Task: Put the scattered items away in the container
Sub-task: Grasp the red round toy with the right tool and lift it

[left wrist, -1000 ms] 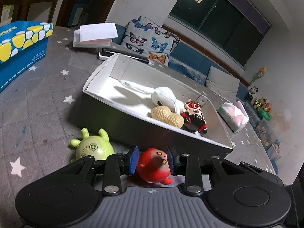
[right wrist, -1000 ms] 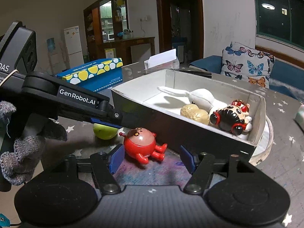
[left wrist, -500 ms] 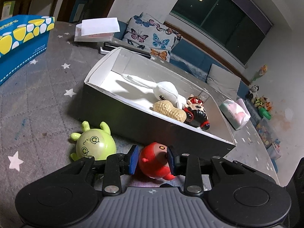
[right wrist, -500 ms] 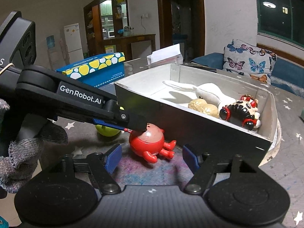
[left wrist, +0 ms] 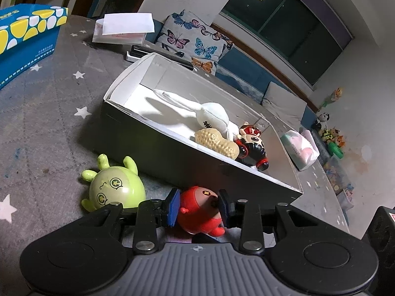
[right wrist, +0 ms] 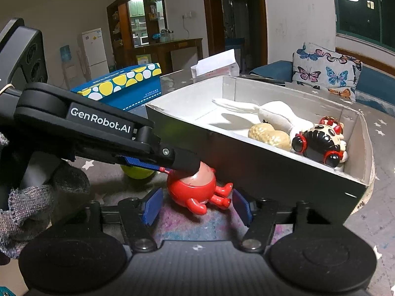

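Red toy (left wrist: 200,209) is sitting on the table just outside the box (left wrist: 172,153) near wall, left gripper (left wrist: 198,206) pinching it between both pads, right gripper (right wrist: 196,206) hanging wide open beside it — next: lifting it over the rim.

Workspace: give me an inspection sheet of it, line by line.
Surface: grey star-print cloth over the table.
Job's things: red toy on the cloth beside the white box; green toy on the cloth. White plush, peanut toy and black-haired doll lie in the box.
Clutter: blue spotted carton, tissue box, wipes pack.
Grippers: left hand-held gripper shut on the red toy; right hand-held gripper open, its pads either side of the toy, apart from it.
Cables: nothing seen.
Surroundings: butterfly cushion, dark window, fridge.
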{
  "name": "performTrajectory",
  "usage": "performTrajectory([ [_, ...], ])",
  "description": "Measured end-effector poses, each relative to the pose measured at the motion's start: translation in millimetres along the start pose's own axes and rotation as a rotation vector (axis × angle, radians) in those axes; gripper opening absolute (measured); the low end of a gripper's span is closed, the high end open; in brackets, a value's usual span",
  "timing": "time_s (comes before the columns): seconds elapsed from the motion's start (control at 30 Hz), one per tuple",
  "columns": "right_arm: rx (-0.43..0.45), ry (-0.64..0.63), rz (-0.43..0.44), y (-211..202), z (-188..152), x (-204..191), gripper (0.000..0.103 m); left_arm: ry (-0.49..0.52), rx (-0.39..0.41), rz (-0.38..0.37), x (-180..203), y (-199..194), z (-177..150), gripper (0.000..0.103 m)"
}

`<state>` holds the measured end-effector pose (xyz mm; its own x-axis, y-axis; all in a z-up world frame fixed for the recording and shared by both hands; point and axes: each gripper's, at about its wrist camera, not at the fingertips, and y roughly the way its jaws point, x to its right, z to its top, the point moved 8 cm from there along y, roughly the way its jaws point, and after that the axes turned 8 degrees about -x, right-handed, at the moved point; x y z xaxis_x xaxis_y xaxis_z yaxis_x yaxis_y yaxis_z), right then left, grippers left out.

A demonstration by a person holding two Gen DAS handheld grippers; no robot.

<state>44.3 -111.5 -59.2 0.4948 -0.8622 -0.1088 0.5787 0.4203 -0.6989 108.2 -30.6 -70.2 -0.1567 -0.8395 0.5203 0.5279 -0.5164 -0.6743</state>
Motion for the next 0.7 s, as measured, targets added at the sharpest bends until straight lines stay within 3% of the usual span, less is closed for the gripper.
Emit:
performTrajectory([
  [0.47,-0.021,-0.018,0.015,12.2,5.8,-5.2,0.049,-0.039,0.009,-0.029,-5.0,-3.1,5.3,0.037],
  [0.7,-0.025,-0.022,0.012,12.5,5.5,-5.8,0.049,-0.065,-0.019,-0.052,-9.8,0.5,2.2,0.037],
])
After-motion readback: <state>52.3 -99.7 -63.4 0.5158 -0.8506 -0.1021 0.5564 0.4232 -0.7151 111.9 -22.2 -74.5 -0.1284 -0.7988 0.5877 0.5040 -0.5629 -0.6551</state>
